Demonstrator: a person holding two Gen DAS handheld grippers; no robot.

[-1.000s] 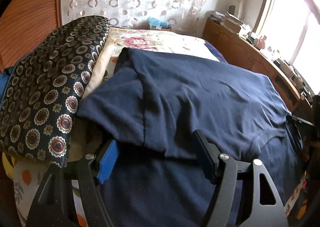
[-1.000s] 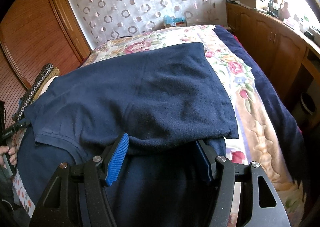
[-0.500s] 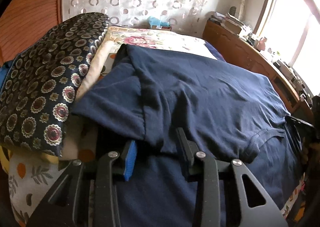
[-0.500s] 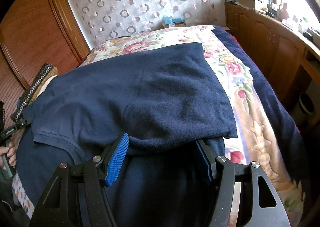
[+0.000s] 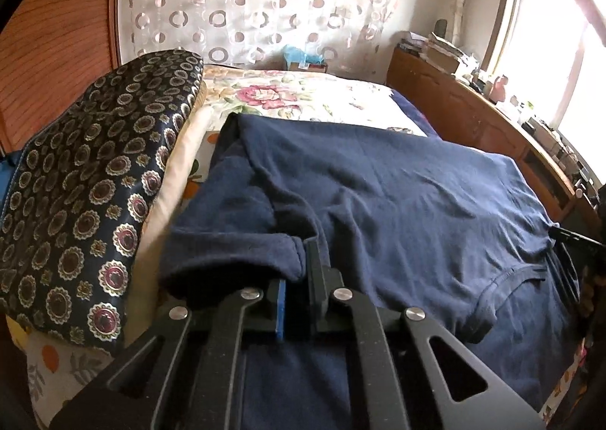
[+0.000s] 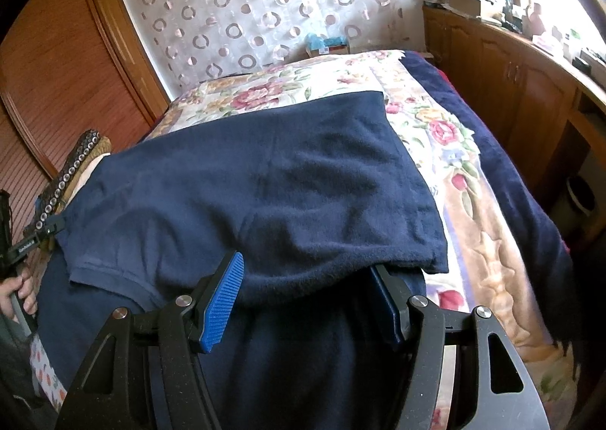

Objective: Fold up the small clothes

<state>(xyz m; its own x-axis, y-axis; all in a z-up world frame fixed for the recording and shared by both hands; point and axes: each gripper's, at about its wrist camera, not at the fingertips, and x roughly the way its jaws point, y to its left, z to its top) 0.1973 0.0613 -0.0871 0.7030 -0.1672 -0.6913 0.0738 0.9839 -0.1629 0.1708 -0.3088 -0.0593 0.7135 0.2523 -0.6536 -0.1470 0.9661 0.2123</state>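
**Left gripper pinching the shirt edge, right gripper waiting wide**

The navy shirt (image 5: 397,202) is lying spread across the bed (image 5: 303,96), partly folded over, with its collar near the front right in the left wrist view. The left gripper (image 5: 299,278) is closing on the bunched near-left edge of the shirt, jaws now narrow with cloth pinched between the pads. The right gripper (image 6: 310,293) is sitting wide at the near-right edge, the folded hem lying between its open fingers, not yet clamped. The patterned cushion (image 5: 87,195) is lying just beside the shirt on the left.

Step in hand, as I judge it: taking hold of both near corners for the next fold. The next move is calling for the right gripper to shut on its edge, then both lifting together and carrying the cloth forward evenly.

Against a second ago: the left gripper's jaws were standing wide around the edge and are now nearly together, and the cloth there has bunched up. The right gripper is looking unchanged.
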